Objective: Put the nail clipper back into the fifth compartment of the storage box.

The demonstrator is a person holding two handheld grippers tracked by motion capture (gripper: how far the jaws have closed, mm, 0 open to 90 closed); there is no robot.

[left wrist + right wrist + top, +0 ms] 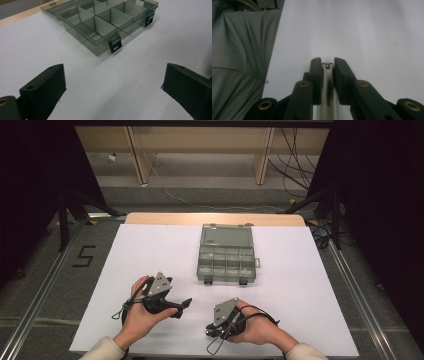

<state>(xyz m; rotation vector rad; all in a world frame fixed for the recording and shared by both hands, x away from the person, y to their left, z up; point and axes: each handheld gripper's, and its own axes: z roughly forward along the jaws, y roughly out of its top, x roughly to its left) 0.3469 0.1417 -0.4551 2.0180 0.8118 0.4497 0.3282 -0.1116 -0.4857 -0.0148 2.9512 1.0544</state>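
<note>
High view: shows a white-covered table (150, 250) with an open compartment box (226, 254) of clear grey plastic lying toward twelve o'clock from the hands, lid folded back on the far side. Appears empty in every compartment on view.

At about seven o'clock from the box, places the left gripper (181, 307). Jaws stand wide apart over bare table with nothing between them. In the left gripper view, puts the box's latched front edge at roughly twelve o'clock, well apart from the jaw tips.

At six o'clock from the box, near the table's front edge, finds the right gripper (327, 61). Jaws are drawn in and clamped on a slim white strip (327, 86), which runs lengthwise between the pads and carries a small metal stud at its far tip. Could be a small tool or fitting, but the printing on it is too blurred to read.

Judged from this: box opened, strip apparently gripped. Left to do: carrying it toward twelve o'clock, lowering it into a compartment, and letting go.
</note>
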